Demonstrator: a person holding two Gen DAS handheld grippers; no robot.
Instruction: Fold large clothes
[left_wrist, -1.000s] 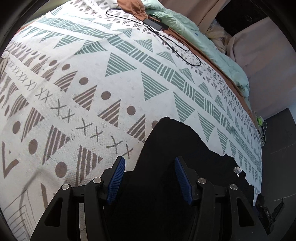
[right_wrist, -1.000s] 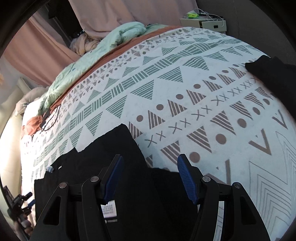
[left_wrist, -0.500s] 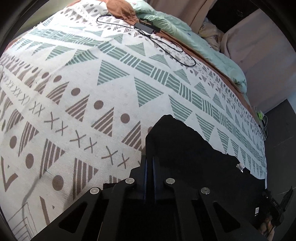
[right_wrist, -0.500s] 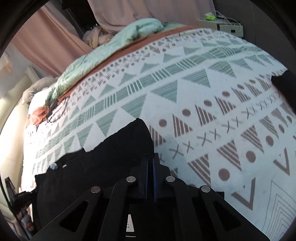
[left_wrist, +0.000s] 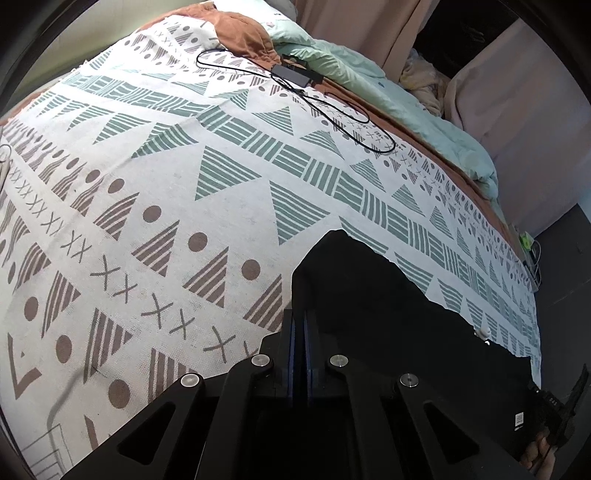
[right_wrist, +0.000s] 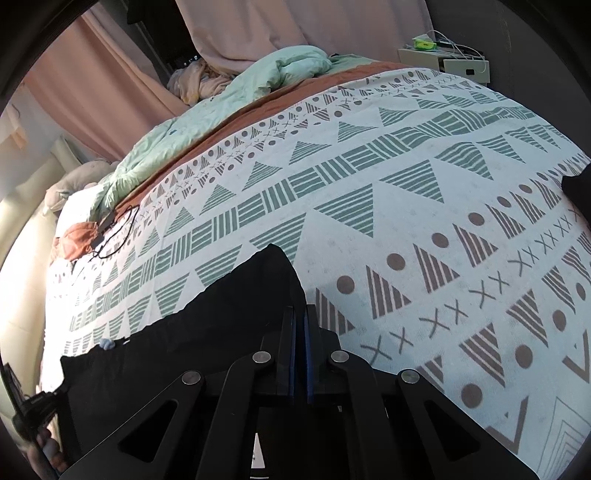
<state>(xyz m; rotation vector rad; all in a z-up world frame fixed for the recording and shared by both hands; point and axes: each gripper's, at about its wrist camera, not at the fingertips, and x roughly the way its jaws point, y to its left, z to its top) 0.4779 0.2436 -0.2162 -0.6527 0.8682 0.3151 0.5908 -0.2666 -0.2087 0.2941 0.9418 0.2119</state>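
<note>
Left tool (left_wrist: 300, 325): blue-padded fingers pressed together, clenched on the edge of the black garment (left_wrist: 369, 295) near the bed's near edge.

Right tool (right_wrist: 299, 321): fingers likewise pressed together, clamped on the same black garment (right_wrist: 229, 317), beside a raised corner of the cloth.

Black garment: large, dark, spread along the near edge of the bed between the two tools; one peaked corner rises just ahead of each tool. A white label (left_wrist: 518, 421) shows at its far end in the left wrist view.

Patterned bedspread (left_wrist: 221, 177): white, with green and brown triangles, dots and crosses; covers most of the bed and carries the garment.

Black cable with adapter (left_wrist: 295, 75): looped on the bedspread near the bed's far edge, well apart from the garment.

Mint-green duvet (right_wrist: 229, 96): bunched along the far edge of the bed.

Rust-brown cloth (left_wrist: 240, 33): at the far corner, beside the cable.

Bedside cabinet (right_wrist: 447, 61): past the far corner in the right wrist view, small items and wires on top.

Pink curtains (right_wrist: 110, 96): behind the bed.
</note>
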